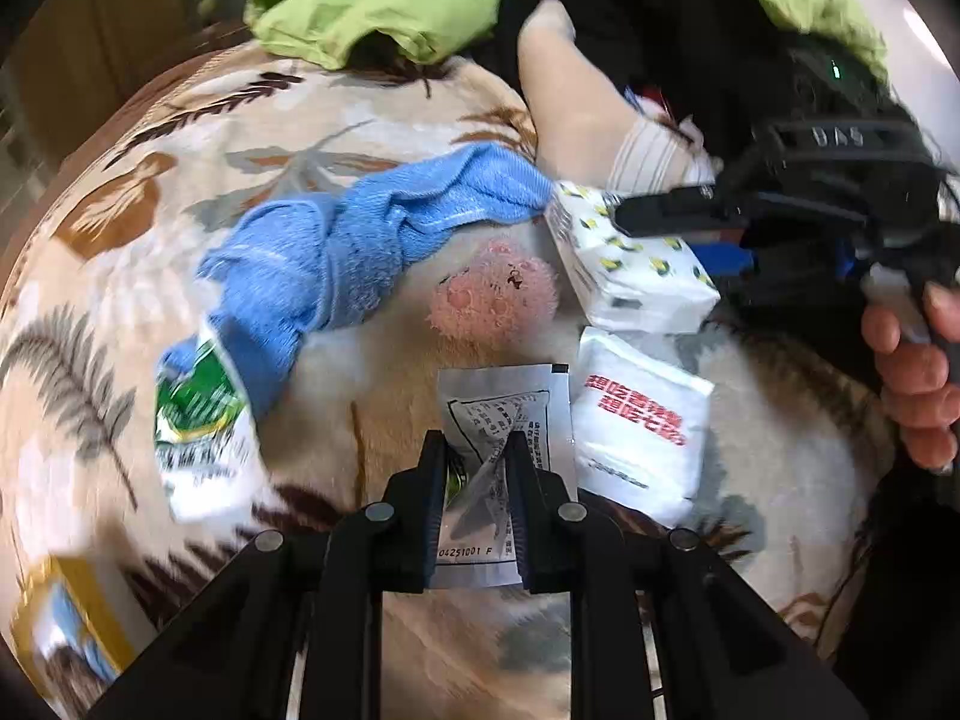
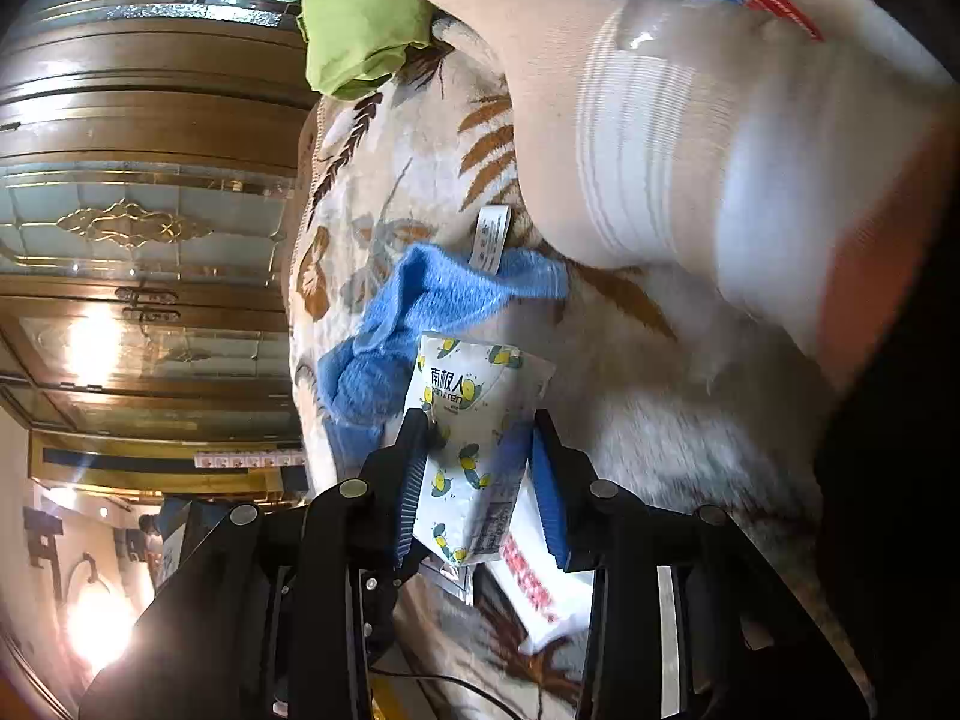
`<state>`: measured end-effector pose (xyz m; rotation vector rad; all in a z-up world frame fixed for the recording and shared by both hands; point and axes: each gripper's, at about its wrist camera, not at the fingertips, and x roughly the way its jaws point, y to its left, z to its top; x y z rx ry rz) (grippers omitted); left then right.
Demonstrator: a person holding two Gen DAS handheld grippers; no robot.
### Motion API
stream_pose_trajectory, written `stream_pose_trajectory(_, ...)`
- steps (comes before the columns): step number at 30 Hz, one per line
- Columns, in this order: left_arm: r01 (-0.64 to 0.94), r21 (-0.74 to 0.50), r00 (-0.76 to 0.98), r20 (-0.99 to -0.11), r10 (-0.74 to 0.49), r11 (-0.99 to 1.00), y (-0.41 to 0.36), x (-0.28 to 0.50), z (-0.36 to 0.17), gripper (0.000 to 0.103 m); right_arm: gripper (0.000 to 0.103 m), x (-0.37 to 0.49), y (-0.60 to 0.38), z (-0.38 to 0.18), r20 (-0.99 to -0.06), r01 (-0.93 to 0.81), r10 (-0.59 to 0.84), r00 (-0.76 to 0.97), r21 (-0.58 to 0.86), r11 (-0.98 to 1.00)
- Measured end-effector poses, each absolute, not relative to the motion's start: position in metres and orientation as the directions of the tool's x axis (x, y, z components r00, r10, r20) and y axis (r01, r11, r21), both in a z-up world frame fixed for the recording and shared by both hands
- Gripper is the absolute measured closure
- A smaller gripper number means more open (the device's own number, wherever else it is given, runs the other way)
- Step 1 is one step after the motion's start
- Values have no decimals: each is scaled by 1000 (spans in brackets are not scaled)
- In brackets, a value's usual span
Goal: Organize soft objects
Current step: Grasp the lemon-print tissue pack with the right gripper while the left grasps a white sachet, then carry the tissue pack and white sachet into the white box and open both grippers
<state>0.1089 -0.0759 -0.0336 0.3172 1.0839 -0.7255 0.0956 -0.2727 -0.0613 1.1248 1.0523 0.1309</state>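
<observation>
I see my left gripper (image 1: pixel 475 450) clamped on a clear sachet (image 1: pixel 501 420), its lower edge hidden behind the fingers. My right gripper (image 2: pixel 480 432) grips the lemon-print tissue pack (image 2: pixel 474 450) just beside the blue towel (image 1: pixel 360 240). Left of the towel, a green-labelled packet (image 1: pixel 201 420) is blurred.
</observation>
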Motion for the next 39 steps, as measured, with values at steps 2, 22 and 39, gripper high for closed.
stream_pose_trajectory(2, 653, -120, 286, -875, -390, 748, -67, 103, -25, 85, 70, 90, -272, -58, -609, 389, 579, 542, 792, 470)
stream_pose_trajectory(22, 284, -98, 473, -851, -228, 954, 109, 31, 37, 85, 70, 112, -109, -11, -553, 111, 769, 321, 828, 549)
stream_pose_trajectory(39, 54, -91, 464, -880, -106, 994, 195, 9, 6, 84, 70, 147, 84, -29, -717, -185, 683, 139, 659, 729)
